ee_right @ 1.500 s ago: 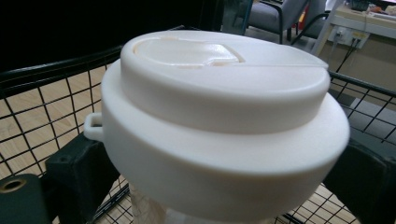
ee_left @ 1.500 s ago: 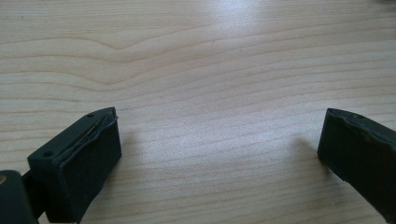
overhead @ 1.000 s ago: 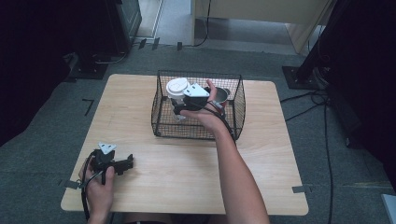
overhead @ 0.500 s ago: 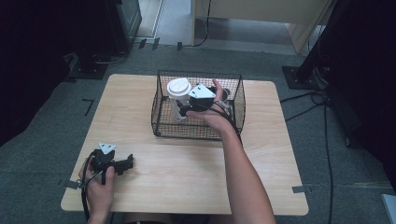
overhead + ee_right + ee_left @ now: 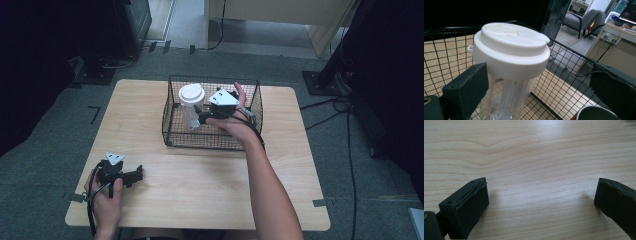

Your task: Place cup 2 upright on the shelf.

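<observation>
Cup: clear cup with white lid [image 5: 191, 105] stands upright inside the wire basket [image 5: 172, 131] on the table [image 5: 210, 180]
Right hand-held gripper [image 5: 202, 115]: inside the basket, jaws apart either side of the cup, below its lid
Left hand-held gripper [image 5: 135, 174]: on the table's near-left, jaws apart, nothing between them

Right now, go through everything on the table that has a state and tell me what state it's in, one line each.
Cup: upright inside the basket, white lid on.
Wire basket: upright on the table, open at the top.
Right tongs: open, jaws on either side of the cup, not clamped on it.
Left tongs: open, nothing between the jaws, low over the bare table.
Metal container: just a rim at the frame edge; state unclear.
</observation>
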{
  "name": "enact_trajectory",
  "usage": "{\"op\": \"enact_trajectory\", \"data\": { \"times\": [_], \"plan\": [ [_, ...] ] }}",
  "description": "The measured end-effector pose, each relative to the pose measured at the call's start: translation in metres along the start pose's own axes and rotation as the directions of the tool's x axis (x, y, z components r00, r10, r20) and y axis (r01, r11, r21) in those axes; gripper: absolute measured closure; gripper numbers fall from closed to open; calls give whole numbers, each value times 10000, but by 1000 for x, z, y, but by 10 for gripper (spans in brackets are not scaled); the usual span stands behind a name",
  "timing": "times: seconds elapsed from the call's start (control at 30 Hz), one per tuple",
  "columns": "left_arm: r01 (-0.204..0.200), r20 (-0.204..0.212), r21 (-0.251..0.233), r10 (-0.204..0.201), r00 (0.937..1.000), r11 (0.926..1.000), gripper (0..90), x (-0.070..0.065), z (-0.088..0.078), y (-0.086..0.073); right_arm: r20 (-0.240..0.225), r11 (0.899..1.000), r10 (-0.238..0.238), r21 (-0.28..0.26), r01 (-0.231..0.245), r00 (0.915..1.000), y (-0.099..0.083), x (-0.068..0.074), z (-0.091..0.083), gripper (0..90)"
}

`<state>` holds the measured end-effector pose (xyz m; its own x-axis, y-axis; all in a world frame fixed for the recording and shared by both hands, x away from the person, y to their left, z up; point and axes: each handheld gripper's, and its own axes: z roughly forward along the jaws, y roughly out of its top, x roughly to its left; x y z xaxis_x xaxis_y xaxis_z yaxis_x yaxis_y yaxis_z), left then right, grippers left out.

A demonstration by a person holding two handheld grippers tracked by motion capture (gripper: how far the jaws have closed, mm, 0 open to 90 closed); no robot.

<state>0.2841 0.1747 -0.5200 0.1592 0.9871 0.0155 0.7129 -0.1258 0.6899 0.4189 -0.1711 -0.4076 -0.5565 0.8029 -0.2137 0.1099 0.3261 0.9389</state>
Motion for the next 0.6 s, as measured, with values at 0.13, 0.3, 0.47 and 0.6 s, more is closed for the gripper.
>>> {"op": "enact_trajectory", "data": {
  "times": [0.13, 0.3, 0.47, 0.6],
  "plan": [
    [3, 1, -5, -3, 10000, 10000, 0, 0, 0, 0, 36, 9997, 110, -232, -109, 9999, 2, -2, -9, 22],
    [26, 1, -9, -26, 10000, 10000, 0, 0, 0, 0, 191, 9990, 155, -433, -146, 9997, 2, -6, -24, 22],
    [27, 3, -15, -27, 10000, 10000, 0, 0, 0, 0, 295, 9973, 351, -659, -331, 9989, 2, -11, -41, 22],
    [7, -6, -15, -7, 10000, 10000, 0, 0, 0, 0, 393, 9966, 381, -741, -352, 9985, 1, -14, -54, 22]
  ]
}}
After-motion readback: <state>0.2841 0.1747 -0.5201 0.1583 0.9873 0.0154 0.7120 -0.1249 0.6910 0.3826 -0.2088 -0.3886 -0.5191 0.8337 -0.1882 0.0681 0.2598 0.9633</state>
